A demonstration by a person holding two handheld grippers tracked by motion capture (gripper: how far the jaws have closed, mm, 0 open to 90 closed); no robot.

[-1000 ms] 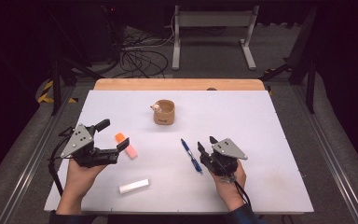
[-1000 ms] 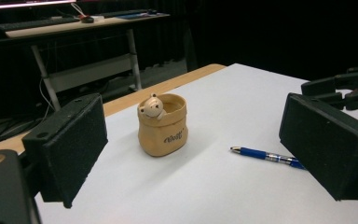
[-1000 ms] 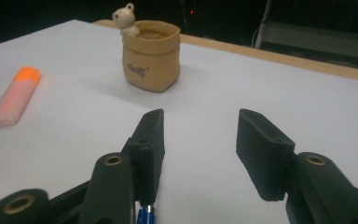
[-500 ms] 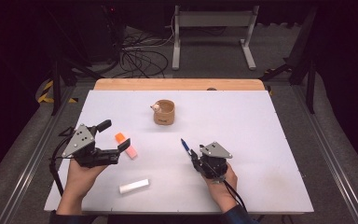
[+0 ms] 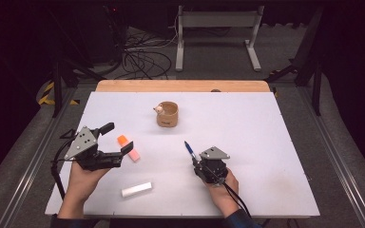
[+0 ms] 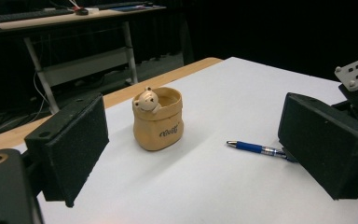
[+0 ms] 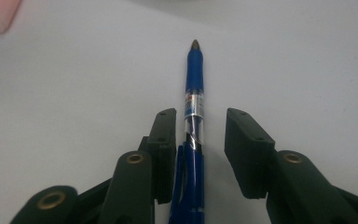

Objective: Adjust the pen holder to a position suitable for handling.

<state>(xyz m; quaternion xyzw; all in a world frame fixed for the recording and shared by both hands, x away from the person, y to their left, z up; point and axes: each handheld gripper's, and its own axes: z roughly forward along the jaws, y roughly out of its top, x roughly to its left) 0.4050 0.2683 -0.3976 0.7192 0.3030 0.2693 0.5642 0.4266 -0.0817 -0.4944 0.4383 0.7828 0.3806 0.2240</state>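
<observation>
A blue pen [image 5: 189,149] [image 7: 194,93] lies on the white table [image 5: 266,123], tip pointing away from me. My right gripper [image 5: 196,162] [image 7: 200,116] is low over it, one jaw on each side of the barrel. The jaws have just been closing. The left pad is near the pen and a gap remains at the right pad. My left gripper [image 5: 119,137] [image 6: 196,149] stands wide open at the left with nothing between its pads. It faces a tan bear cup [image 5: 167,114] [image 6: 158,121] and the pen [image 6: 256,148].
An orange block [image 5: 122,140] and a pink block [image 5: 133,155] lie by the left gripper's jaws. A white stick [image 5: 137,189] lies near the front edge. A wooden strip [image 5: 180,85] borders the table's far side.
My right gripper has moved left and down onto the pen's rear end, and its jaws have narrowed around the barrel. The left gripper has stayed where it was.
</observation>
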